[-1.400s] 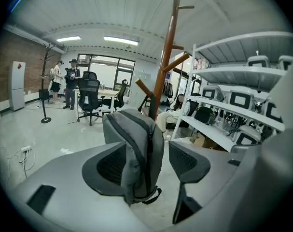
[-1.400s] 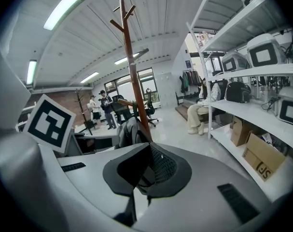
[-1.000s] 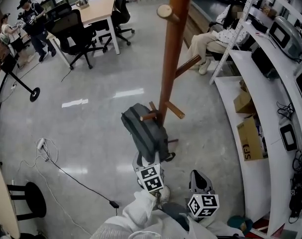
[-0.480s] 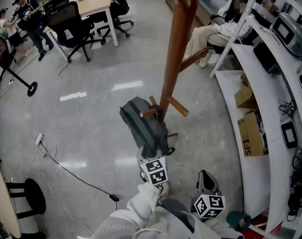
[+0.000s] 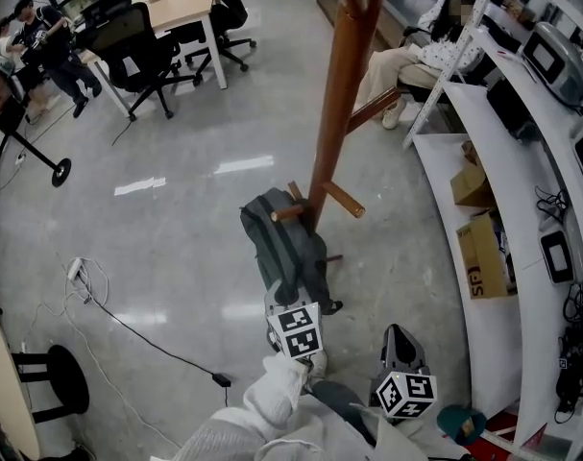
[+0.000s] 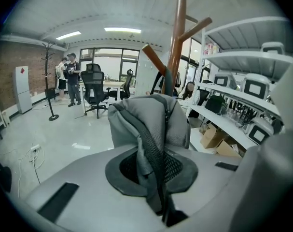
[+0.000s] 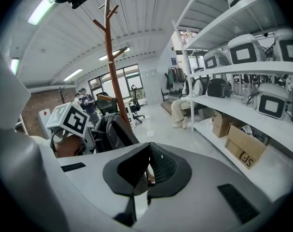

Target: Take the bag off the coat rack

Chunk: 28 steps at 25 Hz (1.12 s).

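A grey bag [image 5: 286, 248] hangs by its strap from a low peg [image 5: 289, 213] of the tall brown wooden coat rack [image 5: 334, 113]. My left gripper [image 5: 290, 303] is right under the bag, and its jaws are closing. In the left gripper view the bag's lower fabric and black mesh strap [image 6: 153, 153] are pinched between the pads, with the bag [image 6: 146, 122] rising in front of the rack [image 6: 176, 47]. My right gripper [image 5: 396, 336] is lower and to the right, apart from the bag. It is shut [image 7: 147, 170] with nothing in it, and it looks toward the bag [image 7: 115, 129].
White shelving [image 5: 464, 200] with cardboard boxes [image 5: 483, 257] and devices curves along the right. A seated person [image 5: 406, 70] is behind the rack. Office chairs [image 5: 137, 60], a desk and standing people are at the far left. A cable [image 5: 109, 325] and a black stool [image 5: 51, 382] are on the floor at left.
The left gripper has come up under the bag and its jaws have closed on the bag's lower end. The bag has swung slightly right. The right gripper has hardly moved.
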{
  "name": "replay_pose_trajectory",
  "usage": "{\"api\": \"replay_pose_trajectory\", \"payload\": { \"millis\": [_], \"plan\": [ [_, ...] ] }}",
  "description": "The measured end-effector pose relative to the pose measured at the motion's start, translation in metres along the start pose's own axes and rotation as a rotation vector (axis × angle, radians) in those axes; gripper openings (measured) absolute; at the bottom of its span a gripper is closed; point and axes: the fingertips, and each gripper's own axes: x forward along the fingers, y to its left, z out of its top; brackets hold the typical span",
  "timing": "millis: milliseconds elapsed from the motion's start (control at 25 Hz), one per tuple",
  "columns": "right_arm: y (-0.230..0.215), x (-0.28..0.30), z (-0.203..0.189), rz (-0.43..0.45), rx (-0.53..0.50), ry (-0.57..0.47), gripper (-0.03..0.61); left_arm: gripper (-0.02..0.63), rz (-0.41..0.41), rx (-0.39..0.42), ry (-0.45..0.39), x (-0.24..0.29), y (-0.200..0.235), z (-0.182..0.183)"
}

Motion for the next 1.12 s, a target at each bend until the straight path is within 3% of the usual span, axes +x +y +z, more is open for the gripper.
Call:
{"api": "replay_pose_trajectory", "payload": {
  "millis": [440,760,1120],
  "plan": [
    [0.008,-0.013,0.002,0.013,0.004,-0.028,0.012,0.029,-0.064,-0.114,-0.025,-0.034,-0.006,0.019],
    [0.009,-0.021,0.009,0.029,0.006,-0.062,0.011,0.029,-0.075,-0.089,-0.073,-0.061,-0.008,0.031],
    [0.022,-0.021,0.014,0.079,0.005,-0.082,0.012,0.029,-0.075,-0.128,-0.115,-0.086,0.009,0.044]
  ]
}}
